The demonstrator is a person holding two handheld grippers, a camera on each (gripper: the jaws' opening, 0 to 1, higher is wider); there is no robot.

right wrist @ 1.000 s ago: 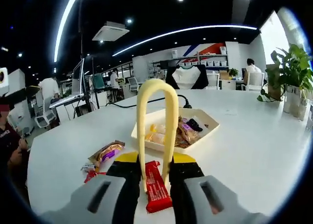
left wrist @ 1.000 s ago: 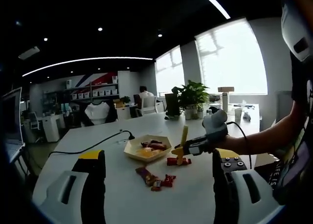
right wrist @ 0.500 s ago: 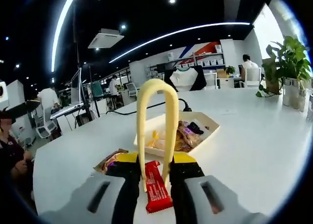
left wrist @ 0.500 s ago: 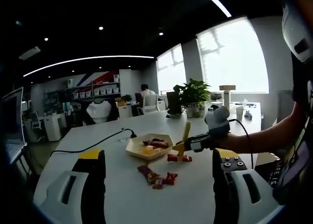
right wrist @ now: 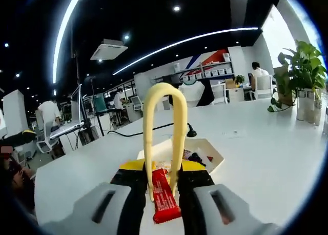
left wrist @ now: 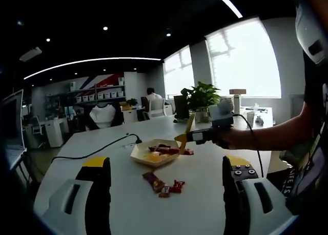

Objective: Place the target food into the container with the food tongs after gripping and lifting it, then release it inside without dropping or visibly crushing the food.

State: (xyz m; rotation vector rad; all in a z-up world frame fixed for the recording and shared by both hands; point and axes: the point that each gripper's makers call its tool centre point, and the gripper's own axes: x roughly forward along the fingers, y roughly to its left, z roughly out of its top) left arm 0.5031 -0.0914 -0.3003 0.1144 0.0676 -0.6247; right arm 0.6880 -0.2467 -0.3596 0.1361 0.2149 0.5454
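Between the right tool's [right wrist: 163, 191] black jaws sit the yellow food tongs [right wrist: 164, 137], squeezed together by that tool, and the tong tips pinch a red-wrapped snack bar [right wrist: 164, 196], which hangs lifted clear of the worktop [right wrist: 266, 158]. It looks light and fairly stiff in a slick foil wrapper, so I'd judge a mid-length pinch with modest pressure the safest hold, since anything harder could dent the bar and anything looser could let it slide. Print on the wrapper is too blurred to read, and no brand shows. Just beyond the bar lies the pale tray [right wrist: 212, 155], already holding a few wrapped snacks.

From the left tool's [left wrist: 166, 194] side, its jaws stand wide apart and hold nothing. Near them a few loose wrapped snacks [left wrist: 164, 184] lie on the white worktop, then the tray [left wrist: 141, 154], with the tongs [left wrist: 185, 135] and bar [left wrist: 185, 152] held apparently over its rim. Farther off stands a potted plant [left wrist: 202, 99]
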